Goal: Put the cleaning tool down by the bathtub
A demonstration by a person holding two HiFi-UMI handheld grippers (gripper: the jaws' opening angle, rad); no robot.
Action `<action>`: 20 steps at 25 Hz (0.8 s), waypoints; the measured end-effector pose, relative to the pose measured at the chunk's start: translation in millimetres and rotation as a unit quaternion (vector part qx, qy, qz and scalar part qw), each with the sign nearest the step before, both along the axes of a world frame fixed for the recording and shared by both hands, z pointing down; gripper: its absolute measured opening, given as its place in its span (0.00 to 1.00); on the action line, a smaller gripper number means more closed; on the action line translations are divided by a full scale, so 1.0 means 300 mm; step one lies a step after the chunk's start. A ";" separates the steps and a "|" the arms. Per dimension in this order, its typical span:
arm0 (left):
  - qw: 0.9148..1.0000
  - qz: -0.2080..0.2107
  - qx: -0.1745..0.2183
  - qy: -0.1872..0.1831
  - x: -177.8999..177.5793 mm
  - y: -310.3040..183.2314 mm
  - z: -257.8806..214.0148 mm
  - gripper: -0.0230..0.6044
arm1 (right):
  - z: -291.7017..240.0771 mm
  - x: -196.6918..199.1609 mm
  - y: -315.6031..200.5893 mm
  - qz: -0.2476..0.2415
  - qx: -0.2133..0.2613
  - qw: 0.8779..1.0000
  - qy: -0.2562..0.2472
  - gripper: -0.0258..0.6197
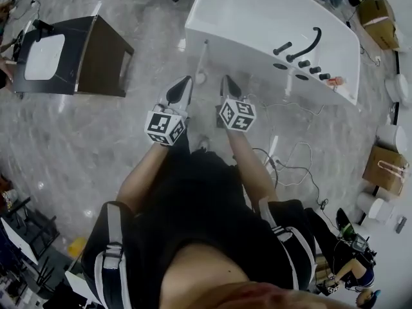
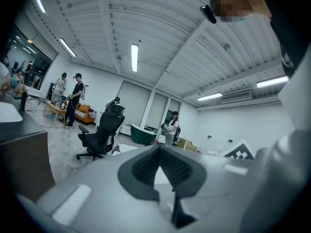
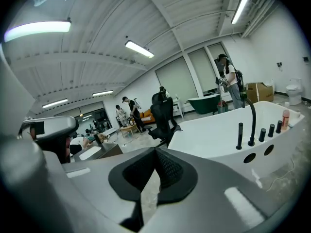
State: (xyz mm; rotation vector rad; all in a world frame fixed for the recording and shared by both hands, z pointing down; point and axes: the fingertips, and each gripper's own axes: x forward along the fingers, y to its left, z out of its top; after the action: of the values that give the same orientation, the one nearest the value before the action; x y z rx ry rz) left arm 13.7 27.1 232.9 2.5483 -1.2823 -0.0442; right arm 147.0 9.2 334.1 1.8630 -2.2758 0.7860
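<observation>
A white bathtub (image 1: 215,38) with a black tap (image 1: 309,44) stands ahead of me on the grey floor. A thin white long-handled cleaning tool (image 1: 201,60) leans against the tub's near wall, its head on the floor; neither gripper touches it. My left gripper (image 1: 187,81) and right gripper (image 1: 226,81) are held side by side close to my body and point at the tub. Both are shut with nothing between the pads. In the gripper views the left gripper (image 2: 158,148) and right gripper (image 3: 155,152) show touching jaws; the right gripper view has the bathtub (image 3: 218,135) at right.
A dark cabinet (image 1: 103,56) with a white basin stands at left. Cables (image 1: 293,167) trail over the floor at right, near a paper bag (image 1: 383,169) and cardboard boxes (image 1: 380,21). A black office chair (image 2: 99,132) and several people are farther off in the room.
</observation>
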 end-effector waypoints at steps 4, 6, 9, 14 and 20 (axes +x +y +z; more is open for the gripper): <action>1.000 -0.004 0.005 0.002 0.020 0.108 -0.050 0.05 | -0.077 0.026 0.111 -0.005 0.019 1.000 0.002 0.04; 1.000 -0.006 0.008 0.002 0.033 0.164 -0.067 0.05 | -0.113 0.039 0.170 -0.009 0.028 1.000 0.004 0.04; 1.000 -0.012 0.006 -0.001 0.052 0.244 -0.075 0.05 | -0.156 0.062 0.254 -0.014 0.040 0.999 0.004 0.04; 1.000 -0.016 -0.006 -0.009 0.085 0.348 -0.072 0.05 | -0.234 0.097 0.367 -0.022 0.059 0.998 0.006 0.04; 1.000 -0.027 -0.004 -0.001 0.093 0.429 -0.101 0.05 | -0.301 0.110 0.489 -0.029 0.075 0.997 0.001 0.04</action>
State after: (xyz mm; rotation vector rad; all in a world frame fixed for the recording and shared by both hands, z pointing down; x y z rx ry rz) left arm 41.6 155.9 202.4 2.5074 -1.3476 -0.0478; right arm 180.0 156.0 243.6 1.8459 -2.4383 0.6214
